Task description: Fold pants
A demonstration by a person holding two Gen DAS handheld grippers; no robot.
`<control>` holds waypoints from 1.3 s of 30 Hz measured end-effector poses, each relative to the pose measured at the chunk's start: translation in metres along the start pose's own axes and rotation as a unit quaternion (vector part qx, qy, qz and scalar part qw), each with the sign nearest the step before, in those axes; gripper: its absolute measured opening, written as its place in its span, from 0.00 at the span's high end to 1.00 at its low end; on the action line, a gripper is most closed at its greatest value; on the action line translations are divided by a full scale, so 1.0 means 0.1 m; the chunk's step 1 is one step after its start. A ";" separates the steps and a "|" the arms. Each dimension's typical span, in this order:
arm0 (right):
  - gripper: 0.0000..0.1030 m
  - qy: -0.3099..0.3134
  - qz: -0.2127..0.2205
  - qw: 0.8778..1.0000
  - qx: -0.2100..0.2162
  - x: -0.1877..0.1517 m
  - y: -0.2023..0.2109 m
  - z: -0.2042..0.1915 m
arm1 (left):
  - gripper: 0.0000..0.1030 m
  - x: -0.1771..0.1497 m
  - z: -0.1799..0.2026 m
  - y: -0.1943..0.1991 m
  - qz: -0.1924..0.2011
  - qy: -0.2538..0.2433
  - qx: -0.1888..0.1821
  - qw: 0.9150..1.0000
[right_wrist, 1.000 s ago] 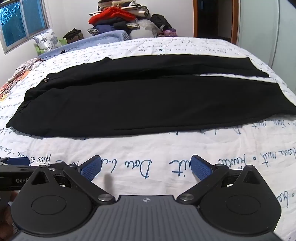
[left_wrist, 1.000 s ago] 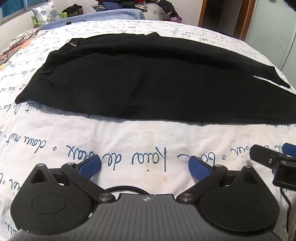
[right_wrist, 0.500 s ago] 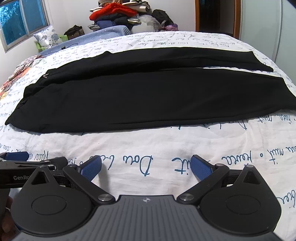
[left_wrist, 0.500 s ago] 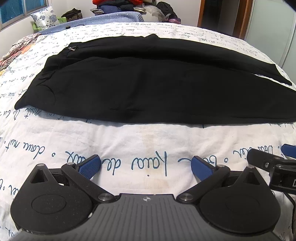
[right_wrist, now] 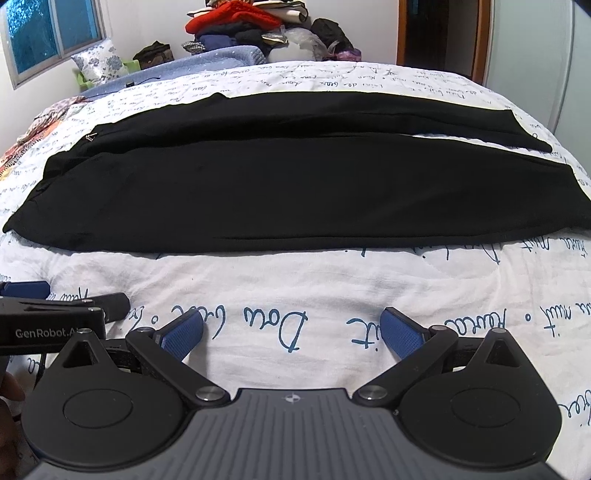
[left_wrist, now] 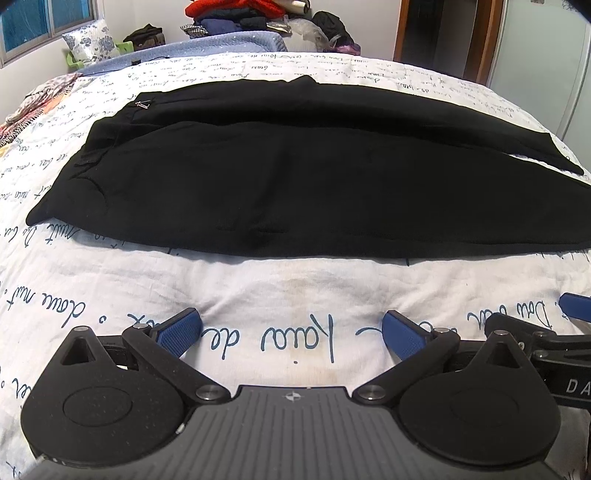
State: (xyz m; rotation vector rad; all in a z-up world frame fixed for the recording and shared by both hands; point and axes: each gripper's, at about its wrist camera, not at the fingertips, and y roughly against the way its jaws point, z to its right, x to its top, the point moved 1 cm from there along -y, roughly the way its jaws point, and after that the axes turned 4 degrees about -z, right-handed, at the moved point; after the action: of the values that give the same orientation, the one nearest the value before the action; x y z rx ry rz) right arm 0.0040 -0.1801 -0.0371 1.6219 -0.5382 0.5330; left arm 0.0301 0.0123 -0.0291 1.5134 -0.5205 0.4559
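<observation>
in the left wrist view, the left gripper (left_wrist: 290,328) is seen wide open, with nothing held between its blue pads. it hangs over the near edge of the bed (left_wrist: 258,291). the black pants (left_wrist: 295,184) are laid flat across the middle of the bed, well apart from the gripper. the waist is toward the left edge and the leg ends are toward the right edge. the two legs lie side by side, so the pants look not yet folded. the right gripper (left_wrist: 532,332) is seen at the right side, just beside the left one.

to do this step well, the near long edge of the pants should be reached first. it should be pinched low and flat, so the sheet is not caught too.

in the right wrist view, the right gripper (right_wrist: 291,326) is also wide open and empty. the pants (right_wrist: 295,188) are seen whole, with the leg ends near the right edge of the bed (right_wrist: 295,288). the near leg could be lifted onto the far leg, with both ends moved together.

no boxes or baskets can be told for sure. a pile of clothes (right_wrist: 236,26) is seen past the far edge.
</observation>
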 end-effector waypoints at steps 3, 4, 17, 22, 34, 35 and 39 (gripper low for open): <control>0.00 0.003 0.000 1.000 -0.002 0.01 0.00 0.00 | 0.00 0.00 0.01 0.00 0.001 0.000 0.000 1.000; 0.00 0.003 0.000 1.000 -0.002 0.01 0.00 0.00 | 0.00 0.00 0.01 0.00 0.001 0.000 0.000 1.000; 0.00 0.009 -0.001 1.000 -0.007 0.02 -0.01 -0.02 | 0.00 0.00 0.01 -0.01 0.002 0.001 0.000 1.000; 0.00 0.010 -0.001 1.000 -0.008 0.02 -0.01 -0.02 | 0.00 0.01 0.02 -0.01 0.005 0.000 -0.001 1.000; 0.00 0.011 -0.001 1.000 -0.009 0.02 -0.02 -0.03 | 0.00 0.00 0.03 -0.01 0.005 0.000 -0.001 1.000; 0.00 0.011 -0.001 1.000 -0.009 0.02 -0.02 -0.03 | 0.00 0.00 0.03 -0.01 0.005 0.000 -0.001 1.000; 0.00 0.012 -0.001 1.000 -0.010 0.02 -0.02 -0.03 | 0.00 0.00 0.03 -0.01 0.005 0.000 -0.001 1.000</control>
State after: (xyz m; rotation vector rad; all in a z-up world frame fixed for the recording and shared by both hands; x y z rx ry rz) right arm 0.0063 -0.1769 -0.0370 1.5959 -0.5226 0.5432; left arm 0.0305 0.0096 -0.0298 1.5102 -0.5292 0.4638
